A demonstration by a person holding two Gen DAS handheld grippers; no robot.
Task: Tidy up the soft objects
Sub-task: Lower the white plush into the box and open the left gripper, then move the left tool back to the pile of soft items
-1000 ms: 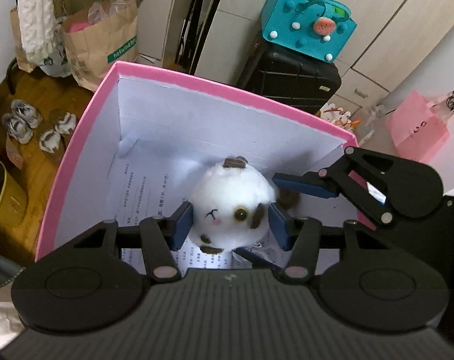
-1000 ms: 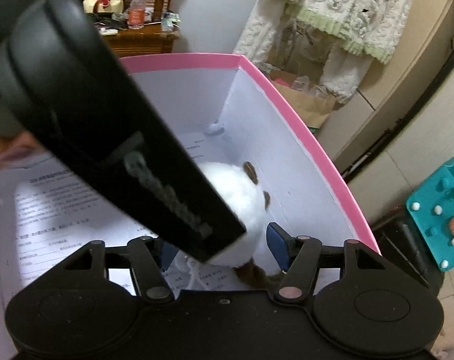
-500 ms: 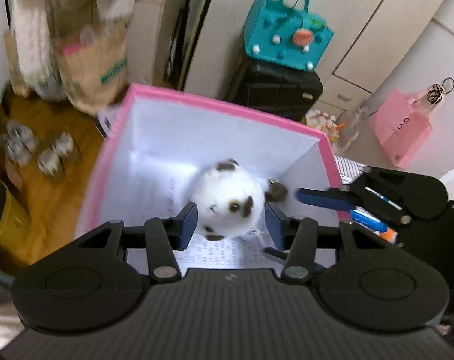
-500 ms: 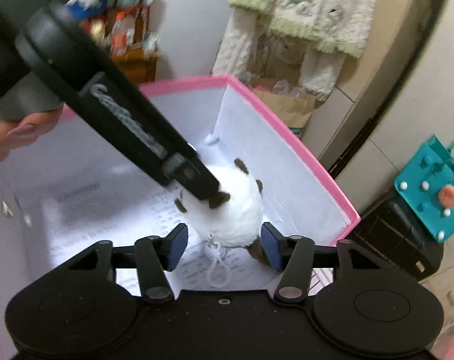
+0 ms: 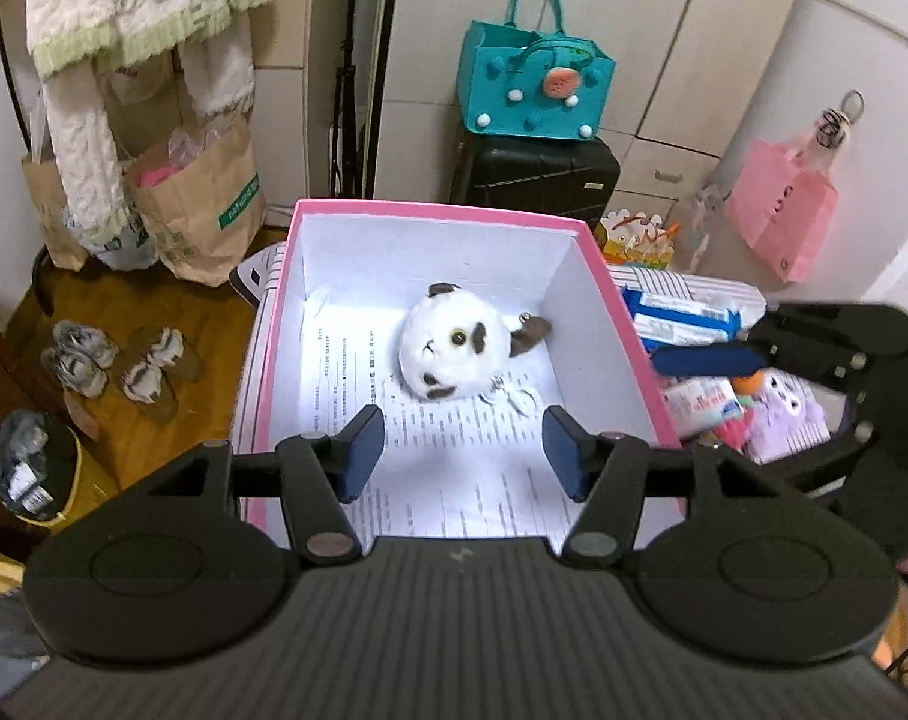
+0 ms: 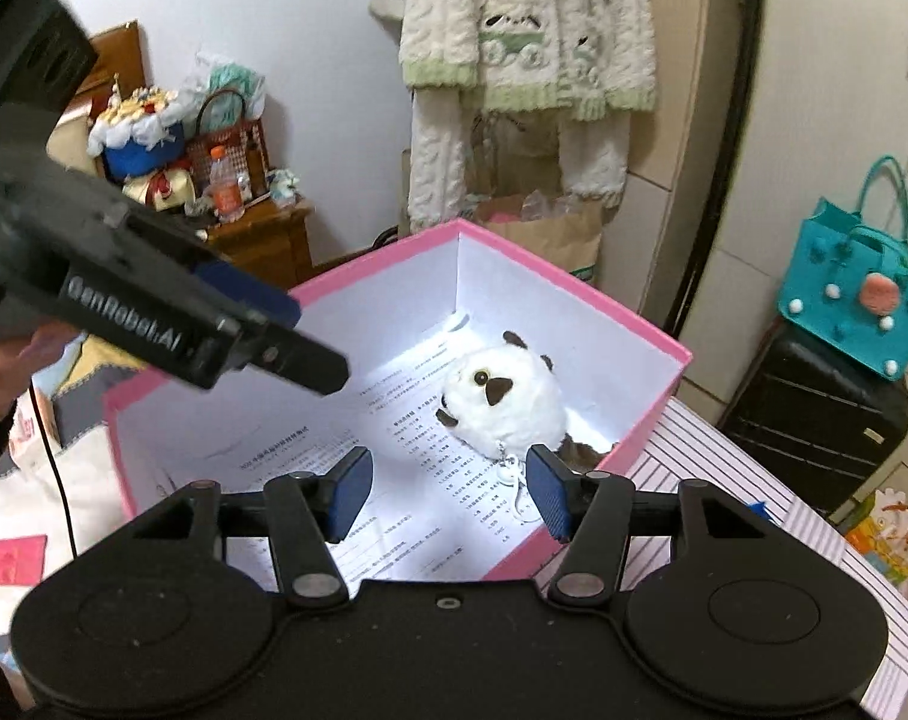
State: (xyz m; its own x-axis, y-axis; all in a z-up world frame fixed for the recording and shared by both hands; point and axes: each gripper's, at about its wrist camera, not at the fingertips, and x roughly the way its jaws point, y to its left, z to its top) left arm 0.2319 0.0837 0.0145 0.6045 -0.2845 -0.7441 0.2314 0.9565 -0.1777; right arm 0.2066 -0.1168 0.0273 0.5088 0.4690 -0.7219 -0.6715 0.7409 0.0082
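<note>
A white plush ball with brown patches [image 5: 454, 345] lies on printed paper inside the pink box [image 5: 435, 210]; it also shows in the right wrist view [image 6: 505, 405], in the box [image 6: 580, 288]. My left gripper [image 5: 463, 450] is open and empty, above the box's near side, apart from the plush. My right gripper [image 6: 447, 489] is open and empty, above the box's near edge. In the left wrist view the right gripper hangs over a purple plush [image 5: 784, 408] right of the box.
Snack packets [image 5: 682, 318] and small toys lie right of the box on a striped cloth [image 6: 712, 462]. A black suitcase [image 5: 538, 174] with a teal bag [image 5: 538, 84] stands behind. Paper bags [image 5: 198, 204] and shoes [image 5: 117, 360] are on the floor at left.
Both grippers have pulled back and up from the plush and opened wider. The plush has been let go and now rests in the box.
</note>
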